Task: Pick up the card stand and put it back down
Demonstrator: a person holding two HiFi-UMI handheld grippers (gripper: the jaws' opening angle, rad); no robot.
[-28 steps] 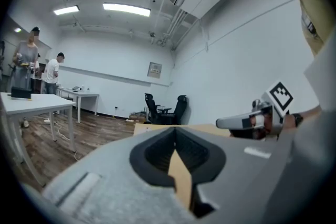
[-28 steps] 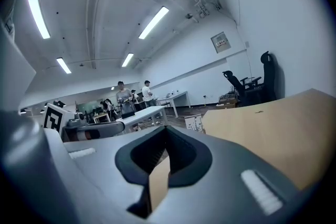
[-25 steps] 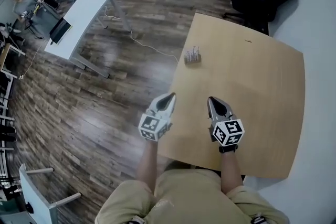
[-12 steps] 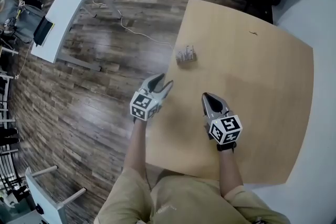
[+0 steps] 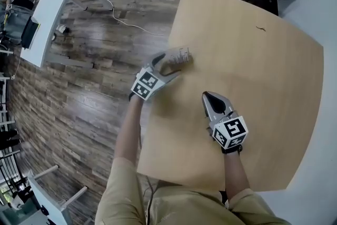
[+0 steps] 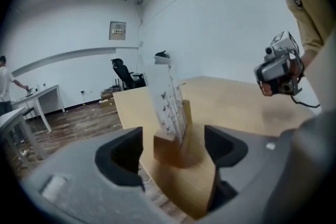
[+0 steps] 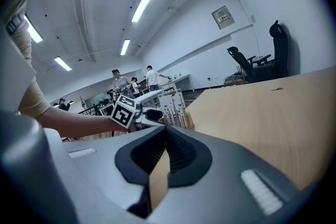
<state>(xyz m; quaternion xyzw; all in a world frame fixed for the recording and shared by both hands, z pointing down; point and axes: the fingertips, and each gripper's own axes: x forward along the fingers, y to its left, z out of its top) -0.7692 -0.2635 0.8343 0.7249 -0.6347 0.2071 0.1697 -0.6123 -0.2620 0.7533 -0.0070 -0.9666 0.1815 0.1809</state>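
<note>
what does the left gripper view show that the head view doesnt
Only left gripper view: the stand's wooden base between the left hand-held gripper's opening jaws, untouched; a wall sign. Only head view: that gripper's marker cube, the person's lap. Both: stand, table, right hand-held gripper.

In the lower middle of the frame the right gripper [image 7: 165, 128] showed its grey plastic jaws met tip to tip with nothing between them, and the pale wooden table [image 7: 273, 123] spread across the right side. At centre left a bare forearm [image 7: 73, 120] held the left gripper [image 7: 149, 114] with its black-and-white marker cube, its jaws opening about the small wooden card stand [image 7: 176, 109], which held a clear sheet printed with dark butterflies. Black office chairs [image 7: 245, 64] stood at upper right, with several people [image 7: 152, 77] far back at centre.
</note>
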